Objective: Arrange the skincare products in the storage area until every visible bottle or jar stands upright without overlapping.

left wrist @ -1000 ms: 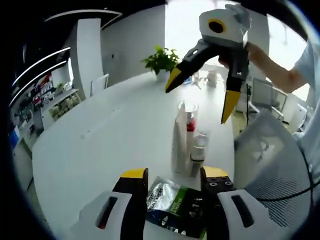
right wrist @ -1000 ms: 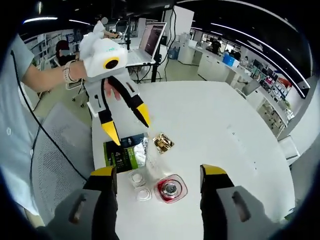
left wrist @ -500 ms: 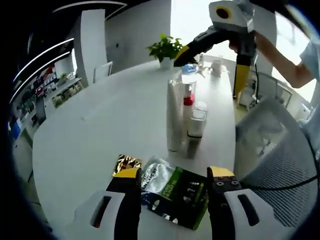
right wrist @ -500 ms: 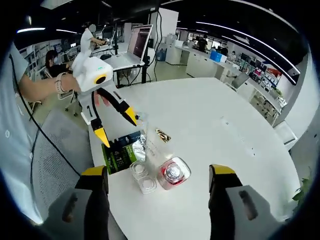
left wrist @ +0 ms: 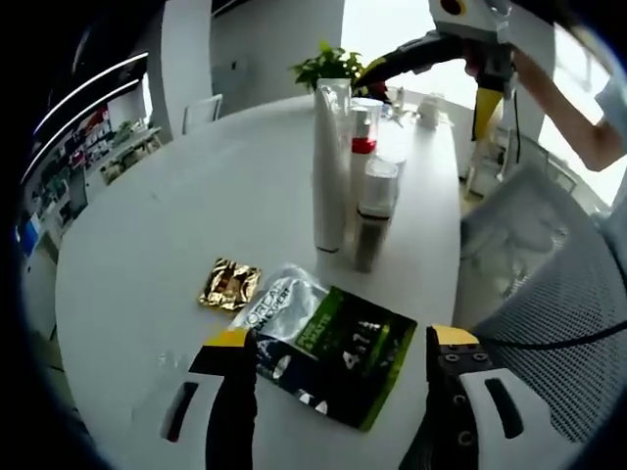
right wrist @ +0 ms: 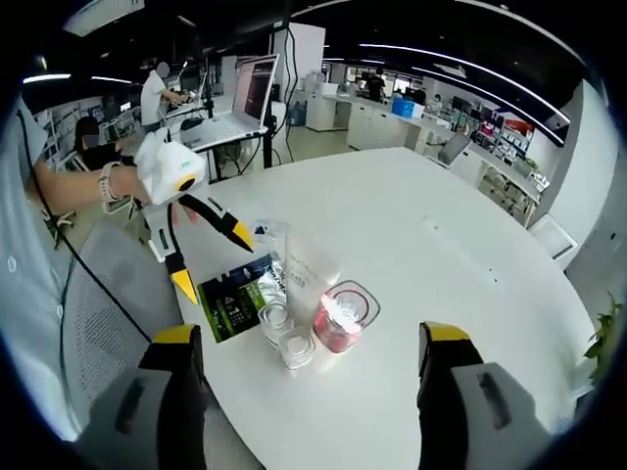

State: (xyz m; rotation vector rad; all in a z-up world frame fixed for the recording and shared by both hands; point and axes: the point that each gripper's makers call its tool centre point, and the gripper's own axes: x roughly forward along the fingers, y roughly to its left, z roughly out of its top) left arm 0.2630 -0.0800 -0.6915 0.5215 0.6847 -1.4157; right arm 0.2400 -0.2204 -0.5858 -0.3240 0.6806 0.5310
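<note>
here both hand-held grippers (left wrist: 333, 348) (right wrist: 306, 338) hover open above bottles (right wrist: 338, 318).

- Your left gripper view looks from low over the table (left wrist: 147, 245), close to the green sachet (left wrist: 338, 357), toward the standing bottles (left wrist: 353, 166).
- Your right gripper view looks down from higher, facing the opposite way.
- Both views share the bottles (right wrist: 309, 318) and sachet (right wrist: 235, 304).
</note>
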